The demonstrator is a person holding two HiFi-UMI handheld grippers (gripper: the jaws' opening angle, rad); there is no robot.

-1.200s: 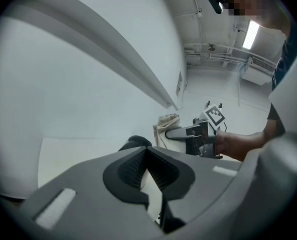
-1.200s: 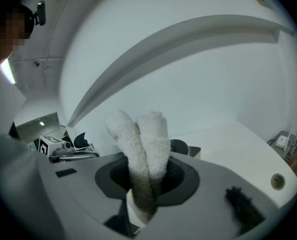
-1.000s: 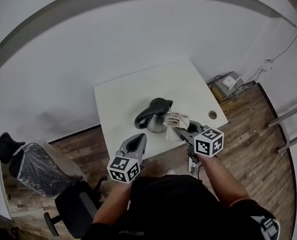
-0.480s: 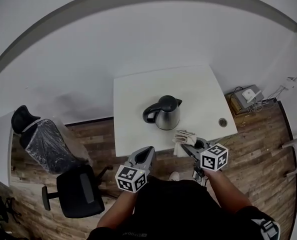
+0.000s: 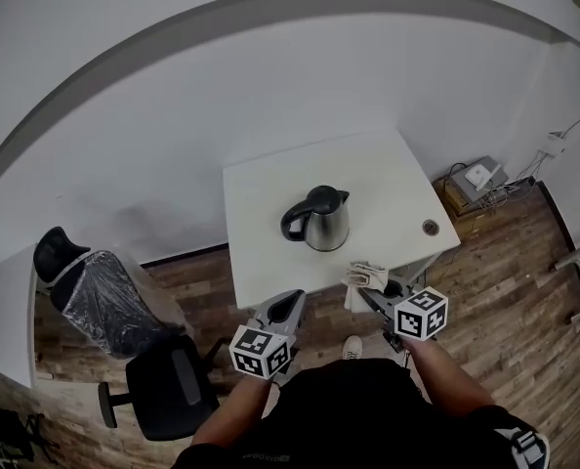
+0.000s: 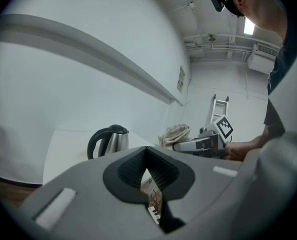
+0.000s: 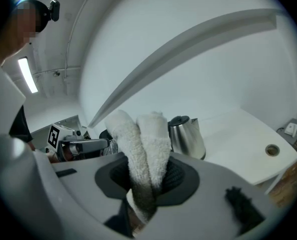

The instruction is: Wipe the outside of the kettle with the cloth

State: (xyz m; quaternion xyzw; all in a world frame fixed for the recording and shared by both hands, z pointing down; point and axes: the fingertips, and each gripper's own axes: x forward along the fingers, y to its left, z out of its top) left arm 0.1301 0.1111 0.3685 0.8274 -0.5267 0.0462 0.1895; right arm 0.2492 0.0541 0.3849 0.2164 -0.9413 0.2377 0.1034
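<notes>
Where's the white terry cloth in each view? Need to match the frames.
Head view: white terry cloth low centre-right, at the near edge of the white table, bunched at the right gripper tips.
Left gripper view: right of centre, sticking up from that gripper.
Right gripper view: dead centre, clamped between the jaws.
Shared landmark: steel kettle with black handle, on the table in all three.

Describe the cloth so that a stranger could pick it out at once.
Find the white square table on the wooden floor; a steel kettle with a black handle stands on it. At the table's near edge, the right gripper clamps a folded off-white terry cloth, the only soft thing there.
</notes>
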